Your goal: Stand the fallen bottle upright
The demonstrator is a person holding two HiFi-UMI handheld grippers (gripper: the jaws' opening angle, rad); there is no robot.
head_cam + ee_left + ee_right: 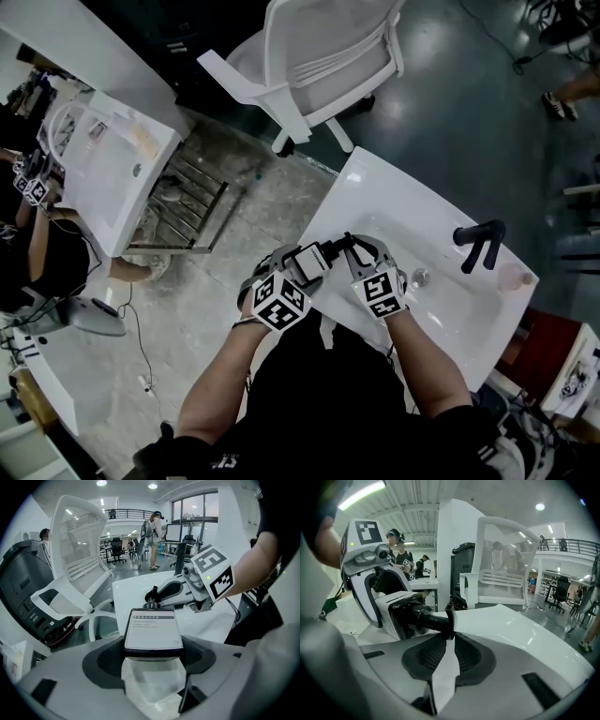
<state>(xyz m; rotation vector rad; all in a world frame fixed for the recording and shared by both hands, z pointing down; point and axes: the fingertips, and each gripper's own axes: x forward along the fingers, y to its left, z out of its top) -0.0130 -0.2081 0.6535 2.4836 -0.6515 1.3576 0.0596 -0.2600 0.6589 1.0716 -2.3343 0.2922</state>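
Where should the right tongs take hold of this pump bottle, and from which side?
The thin pump spout, end on from its tip: it sticks straight out of the bottle, whose flat body the left tongs already clamp, so narrow jaws fit across it.

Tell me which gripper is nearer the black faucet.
Right. The right gripper sits on the faucet side of the bottle, bare basin between them; the left gripper holds the bottle, farther from the faucet.

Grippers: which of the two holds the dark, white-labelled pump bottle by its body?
The left gripper: its jaws clamp the dark, white-labelled pump bottle at its body; the right gripper pinches only the black pump nozzle.
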